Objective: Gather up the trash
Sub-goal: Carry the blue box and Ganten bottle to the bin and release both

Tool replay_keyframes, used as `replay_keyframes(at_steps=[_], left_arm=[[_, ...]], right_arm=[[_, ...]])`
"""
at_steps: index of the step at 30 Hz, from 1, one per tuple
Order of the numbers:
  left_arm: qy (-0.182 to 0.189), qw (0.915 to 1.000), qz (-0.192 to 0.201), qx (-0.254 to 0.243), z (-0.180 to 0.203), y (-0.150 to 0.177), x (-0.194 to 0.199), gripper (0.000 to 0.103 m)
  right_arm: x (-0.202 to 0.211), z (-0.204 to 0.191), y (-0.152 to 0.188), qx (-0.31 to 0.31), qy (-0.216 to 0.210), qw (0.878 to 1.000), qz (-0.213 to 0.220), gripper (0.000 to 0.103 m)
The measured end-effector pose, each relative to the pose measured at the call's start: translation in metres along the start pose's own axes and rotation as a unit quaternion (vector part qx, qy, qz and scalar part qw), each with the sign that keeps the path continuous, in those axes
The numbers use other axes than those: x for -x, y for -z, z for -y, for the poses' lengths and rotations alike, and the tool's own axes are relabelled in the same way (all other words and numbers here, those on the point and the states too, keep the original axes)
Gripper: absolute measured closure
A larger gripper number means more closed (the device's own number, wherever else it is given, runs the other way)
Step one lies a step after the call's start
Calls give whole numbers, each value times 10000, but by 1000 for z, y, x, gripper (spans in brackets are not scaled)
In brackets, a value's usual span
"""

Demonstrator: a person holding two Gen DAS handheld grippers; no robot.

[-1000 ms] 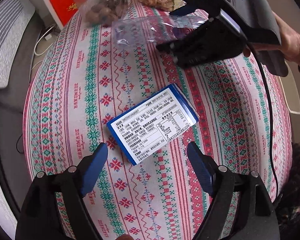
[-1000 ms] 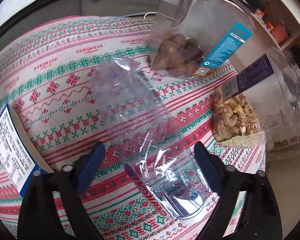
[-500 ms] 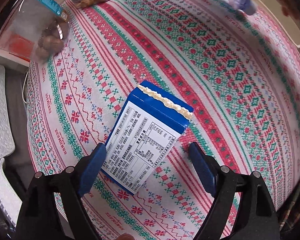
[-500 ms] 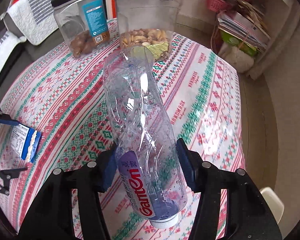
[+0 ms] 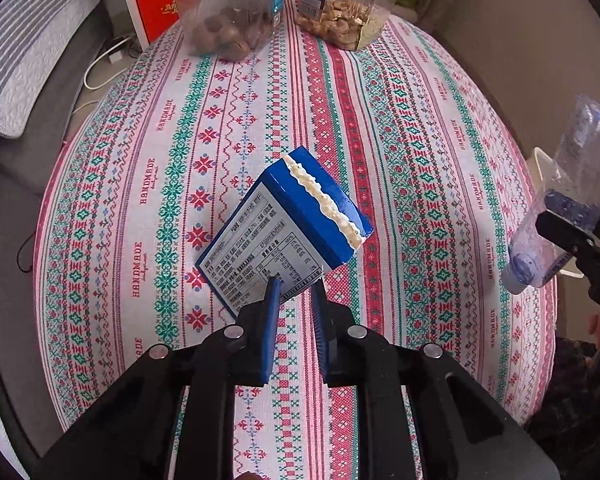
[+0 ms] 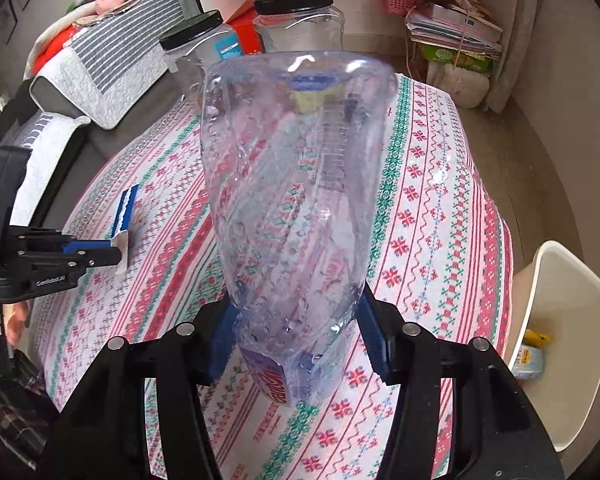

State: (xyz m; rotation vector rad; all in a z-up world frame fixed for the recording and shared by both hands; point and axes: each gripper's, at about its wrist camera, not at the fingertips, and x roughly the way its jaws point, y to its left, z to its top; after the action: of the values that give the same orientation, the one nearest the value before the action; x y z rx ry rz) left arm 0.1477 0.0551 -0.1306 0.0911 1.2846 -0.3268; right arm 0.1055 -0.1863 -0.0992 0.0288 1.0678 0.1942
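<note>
A blue carton (image 5: pixel 276 236) with a white printed label tilts up off the patterned tablecloth (image 5: pixel 140 160). My left gripper (image 5: pixel 294 286) is closing, and its pads pinch the carton's near corner. From the right wrist view the carton (image 6: pixel 125 208) stands on edge in the left gripper (image 6: pixel 112 254). My right gripper (image 6: pixel 296 308) is shut on a clear, empty plastic bottle (image 6: pixel 296 180) near its purple label, with the cap end toward the camera. The left wrist view shows that bottle (image 5: pixel 572 184) at the table's right edge, held by the right gripper (image 5: pixel 556 224).
A white bin (image 6: pixel 560 292) with some wrappers inside stands on the floor beside the table's right edge. Two clear jars of nuts (image 5: pixel 228 8) (image 5: pixel 348 20) stand at the far edge, with a red box (image 5: pixel 156 4) behind. A sofa with a striped quilt (image 6: pixel 112 60) lies to the left.
The left jaws have closed from wide apart onto the carton's near corner, and the carton has tipped up. The right gripper has carried the bottle toward the table's right edge.
</note>
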Motion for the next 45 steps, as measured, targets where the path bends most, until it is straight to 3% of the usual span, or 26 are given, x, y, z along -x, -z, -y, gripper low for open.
replay_keyframes(at_steps=[1,3,7,10,14,17,19,24,28,31,36,45], left_arm=[[-107,9999,34,-86,5,9,4,60],[-291,9990,80,-342,10,7,3,22],[-770,9918,-183,-1008,31,-2,-14,21],[-1144,9774,-420,-1726,45,-9,-36,16],[-1378,9625,-847,-2179,45,-21,-64,14],[-885,9747,-1022,-1780,31,-34,-68,16],[-436,9848,-1046,-1319,19,-37,-65,37],[-216,9970,-631,-404,-2,-25,-50,45],[-173,9988,-278,358,-9,-3,-33,45],[-242,9950,6,967,-10,13,-15,45],[-269,9797,676,1866,-4,38,22,45],[-714,9586,1747,2131,60,62,65,45]], right_arm=[[2,0,2,-11,-19,10000,26,51],[6,1,6,-41,-21,9999,124,52],[7,8,13,-231,-57,9996,180,52],[6,13,16,-274,-30,9996,102,52],[3,15,13,-305,-57,9995,106,52],[0,12,11,-287,-81,9995,92,52],[-2,10,11,-262,-100,9996,84,52],[1,5,9,-209,-181,9995,130,52],[13,2,11,-178,-237,9992,274,52],[24,2,13,-184,-296,9986,402,52],[48,8,22,-166,-281,9972,669,52],[82,41,41,-257,-63,9945,1015,52]])
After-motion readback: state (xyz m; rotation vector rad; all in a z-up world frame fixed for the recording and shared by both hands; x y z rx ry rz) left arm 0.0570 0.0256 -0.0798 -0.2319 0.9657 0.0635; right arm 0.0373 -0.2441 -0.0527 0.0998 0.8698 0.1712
